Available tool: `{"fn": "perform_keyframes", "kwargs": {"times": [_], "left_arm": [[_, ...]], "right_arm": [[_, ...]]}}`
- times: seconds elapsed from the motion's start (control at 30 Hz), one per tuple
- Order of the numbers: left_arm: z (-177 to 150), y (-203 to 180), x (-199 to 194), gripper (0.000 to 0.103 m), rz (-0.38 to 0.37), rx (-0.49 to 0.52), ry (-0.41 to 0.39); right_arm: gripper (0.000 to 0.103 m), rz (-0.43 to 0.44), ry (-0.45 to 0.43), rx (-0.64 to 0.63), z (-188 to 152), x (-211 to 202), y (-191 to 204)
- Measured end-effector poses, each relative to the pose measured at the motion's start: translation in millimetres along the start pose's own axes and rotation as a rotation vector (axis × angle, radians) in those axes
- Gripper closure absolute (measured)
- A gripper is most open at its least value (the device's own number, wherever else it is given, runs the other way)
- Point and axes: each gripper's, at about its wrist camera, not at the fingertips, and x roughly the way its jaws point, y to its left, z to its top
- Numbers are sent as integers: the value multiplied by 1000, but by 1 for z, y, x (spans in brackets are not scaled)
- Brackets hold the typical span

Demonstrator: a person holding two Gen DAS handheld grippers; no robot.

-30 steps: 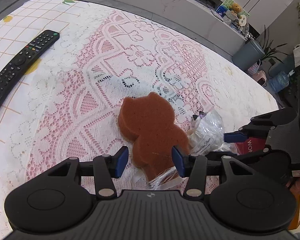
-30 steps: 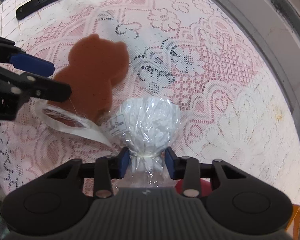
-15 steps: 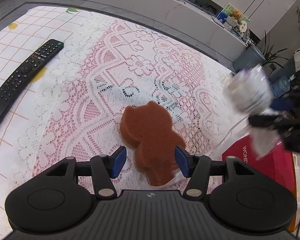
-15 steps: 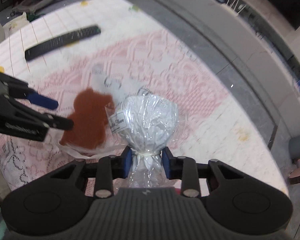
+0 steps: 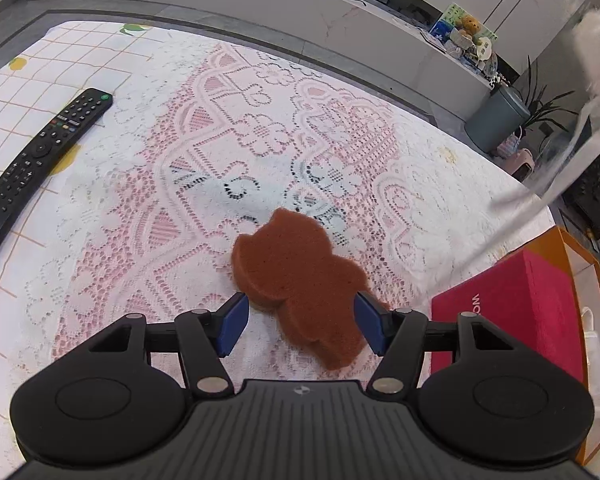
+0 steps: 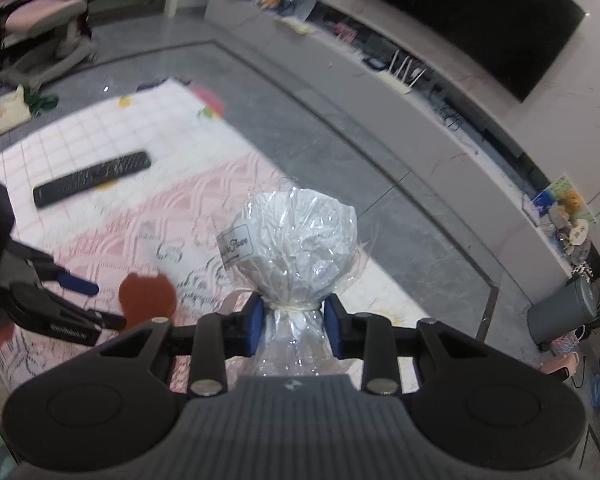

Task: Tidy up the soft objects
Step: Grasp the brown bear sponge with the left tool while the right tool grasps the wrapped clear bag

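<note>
At the bottom centre of the right wrist view, the right claw [image 6: 294,328] is pinching the tied neck of the cellophane-wrapped bundle [image 6: 294,250], held in the air above the table [image 5: 440,184]; slick film could be slipping free. In the left wrist view's lower middle, the left claw [image 5: 300,324] is gaping around the brown bear sponge [image 5: 296,276], gripping nothing; closing off-centre could be squeezing it out. Further, upper left, the remote [image 5: 40,164] is lying.

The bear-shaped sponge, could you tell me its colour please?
Reddish brown all over, clearest in the left wrist view.

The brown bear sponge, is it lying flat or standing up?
Lying flat. The bear sponge rests on the lace cloth, between the open left gripper fingers.
</note>
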Motion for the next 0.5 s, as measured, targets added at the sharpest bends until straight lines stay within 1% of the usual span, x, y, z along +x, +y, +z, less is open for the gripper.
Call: {"fn": "perform_keyframes", "kwargs": {"times": [0.1, 0.17, 0.2, 0.23, 0.27, 0.4, 0.5], "left_arm": [[0, -6, 3, 32, 4, -3, 11], [0, -7, 7, 31, 12, -38, 15], [-1, -8, 9, 27, 18, -63, 14], [-2, -10, 11, 21, 29, -92, 8], [-3, -11, 13, 20, 45, -124, -2], [-2, -21, 25, 17, 95, -169, -2], [-4, -25, 31, 15, 131, -234, -13]], "right_arm": [[71, -49, -40, 13, 6, -14, -11], [71, -49, -41, 49, 8, -16, -23], [71, -47, -34, 58, 7, -13, -24], [71, -45, -23, 63, 5, -8, -25], [71, -42, -9, 66, 2, -2, -24], [71, 1, 51, 78, -16, 33, -11], [71, 44, 88, 90, -32, 57, 1]]}}
